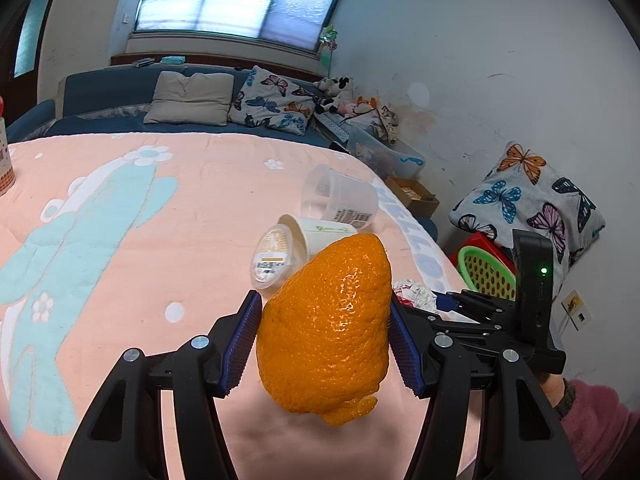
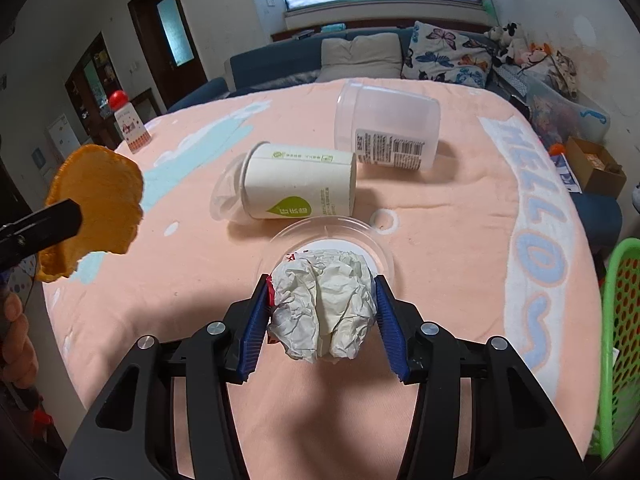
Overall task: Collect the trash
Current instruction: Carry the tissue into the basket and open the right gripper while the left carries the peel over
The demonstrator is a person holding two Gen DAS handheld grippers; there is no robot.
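Above the pink blanket-covered table (image 2: 460, 216), the left gripper (image 1: 324, 344) is clamped on a large piece of orange peel (image 1: 326, 328) — held clear of the surface. To its right, the right gripper (image 2: 322, 312) squeezes a crumpled white paper wrapper (image 2: 324, 304) over a clear plastic lid (image 2: 376, 240), a white paper cup (image 2: 300, 184) and a translucent tub (image 2: 388, 128) lying beyond

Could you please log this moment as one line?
left gripper: shut on orange peel | right gripper: shut on crumpled paper | both lifted
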